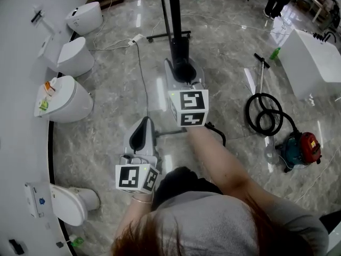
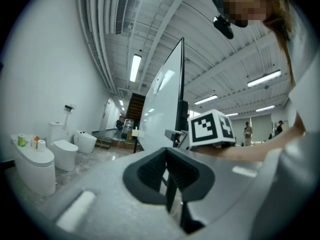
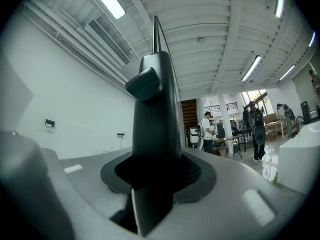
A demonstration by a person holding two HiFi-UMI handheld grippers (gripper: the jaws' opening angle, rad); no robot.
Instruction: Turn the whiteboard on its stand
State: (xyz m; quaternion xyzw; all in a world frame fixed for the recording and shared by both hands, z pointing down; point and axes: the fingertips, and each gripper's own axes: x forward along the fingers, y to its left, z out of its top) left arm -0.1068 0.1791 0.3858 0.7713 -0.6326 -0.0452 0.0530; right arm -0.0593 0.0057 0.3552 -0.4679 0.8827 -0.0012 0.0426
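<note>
Upright whiteboard (image 1: 175,20) on its stand (image 1: 169,36), at 12 o'clock from the person (image 1: 213,223), on the marble floor (image 1: 117,84). The right gripper (image 1: 186,72) is level, fingers clamped on the board's dark side frame. The left gripper (image 1: 143,129) is at 7 o'clock of it, fingers apart, holding nothing, clear of the board. Toilets (image 1: 72,97) at 9 o'clock, vacuum cleaner (image 1: 299,147) at 3.
</note>
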